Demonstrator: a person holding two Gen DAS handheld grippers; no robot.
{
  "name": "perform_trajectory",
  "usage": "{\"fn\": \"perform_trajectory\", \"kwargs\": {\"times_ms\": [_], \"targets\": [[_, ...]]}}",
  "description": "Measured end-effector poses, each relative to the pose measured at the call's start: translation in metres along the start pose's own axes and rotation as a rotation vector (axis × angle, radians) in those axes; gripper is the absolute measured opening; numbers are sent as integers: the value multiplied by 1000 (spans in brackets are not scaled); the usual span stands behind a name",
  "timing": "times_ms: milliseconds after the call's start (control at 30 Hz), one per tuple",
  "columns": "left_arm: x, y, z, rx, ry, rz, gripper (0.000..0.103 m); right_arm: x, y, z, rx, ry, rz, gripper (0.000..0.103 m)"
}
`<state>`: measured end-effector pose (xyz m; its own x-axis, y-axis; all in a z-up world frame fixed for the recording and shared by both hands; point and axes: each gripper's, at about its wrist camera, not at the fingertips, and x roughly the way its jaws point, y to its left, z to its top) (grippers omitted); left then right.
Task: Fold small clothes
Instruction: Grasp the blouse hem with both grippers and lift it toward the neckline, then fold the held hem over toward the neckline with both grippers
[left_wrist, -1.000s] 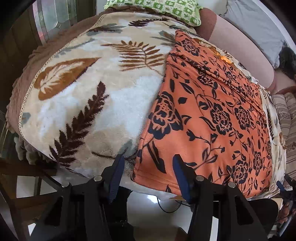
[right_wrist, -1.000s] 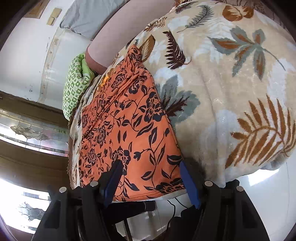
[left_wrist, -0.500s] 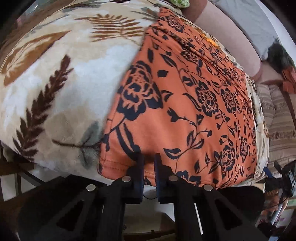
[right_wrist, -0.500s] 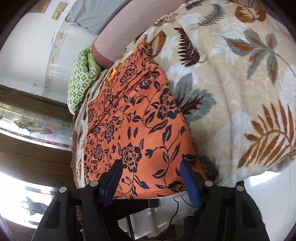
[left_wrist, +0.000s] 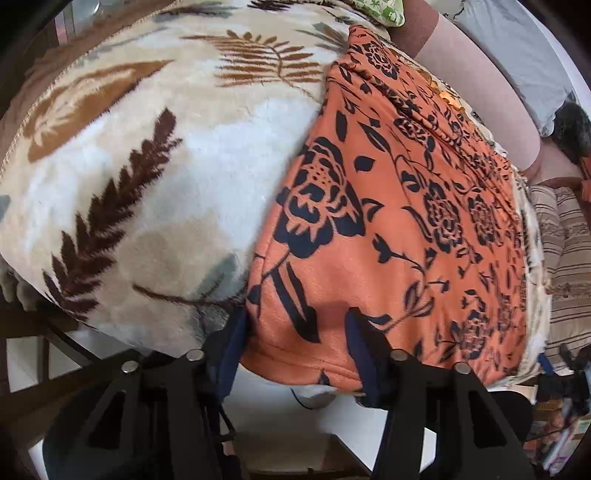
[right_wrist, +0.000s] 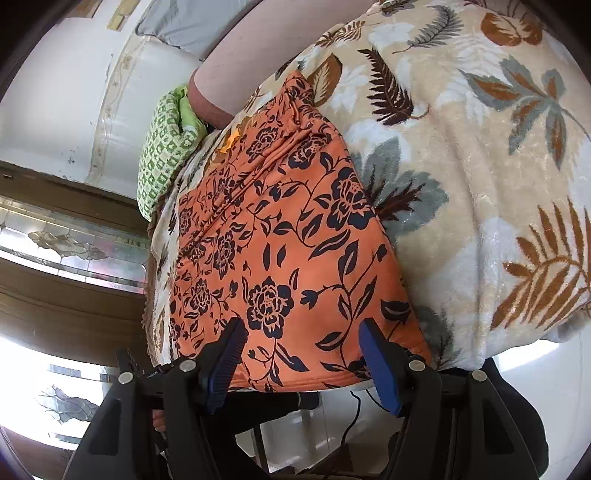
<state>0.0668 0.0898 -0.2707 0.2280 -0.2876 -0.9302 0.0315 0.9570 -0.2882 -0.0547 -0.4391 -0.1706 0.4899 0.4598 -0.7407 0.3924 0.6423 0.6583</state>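
Left wrist view: the orange floral garment (left_wrist: 399, 221) lay flat on the leaf-print blanket (left_wrist: 147, 166), right of centre; the left gripper (left_wrist: 295, 332), jaws opening, straddled its lower-left hem corner unpinched, seemingly to lift it; right gripper (right_wrist: 299, 347) spread over the hem

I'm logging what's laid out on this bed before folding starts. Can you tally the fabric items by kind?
Orange floral garment: 1
Leaf-print plush blanket: 1
Green patterned pillow: 1
Pinkish-brown bolster: 1
Grey pillow: 1
Total: 5
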Motion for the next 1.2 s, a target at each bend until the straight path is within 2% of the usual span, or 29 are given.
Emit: {"fn": "perform_trajectory", "kwargs": {"times_ms": [67,133,167,300,333,367,400,500,533,567,600,667,700,767,800,900,1033,1200], "targets": [[-2,1,2,-8,-5,14,24,-1,-1,1,1,-1,-10,67],[-4,6,4,-38,-5,-44,13,-1,-4,4,9,2,-27,67],[-6,6,3,-37,-13,-55,13,1,-7,6,15,6,-31,67],[-10,-7,2,32,-43,-37,15,8,-19,16,37,26,-54,67],[-9,-7,2,26,-43,-28,24,11,-21,18,38,30,-63,67],[-7,-5,4,11,-38,-31,38,14,-23,21,41,33,-84,67],[-5,-4,5,-3,-35,-35,44,16,-24,24,33,30,-114,67],[0,-6,8,3,-47,-32,46,29,-28,32,14,46,-184,67],[1,-8,8,16,-50,-23,42,34,-29,33,14,58,-190,67],[0,-11,8,36,-57,-17,23,40,-30,34,12,75,-192,67],[1,-15,9,55,-55,-22,13,48,-31,35,8,98,-192,67],[1,-17,10,62,-54,-30,9,60,-29,32,-9,131,-198,66],[1,-17,10,68,-55,-32,9,62,-24,31,-44,128,-222,63],[-4,-21,10,89,-62,-48,8,63,-9,24,-138,143,-243,25],[-9,-22,10,95,-67,-72,8,62,-4,20,-161,159,-226,10],[-30,-27,15,114,-90,-152,8,49,11,16,-212,140,-186,9],[-67,-38,35,153,-153,-229,8,20,29,29,-186,66,9,9],[-86,-52,76,150,-190,-304,8,14,44,54,-132,1,178,9]]}}
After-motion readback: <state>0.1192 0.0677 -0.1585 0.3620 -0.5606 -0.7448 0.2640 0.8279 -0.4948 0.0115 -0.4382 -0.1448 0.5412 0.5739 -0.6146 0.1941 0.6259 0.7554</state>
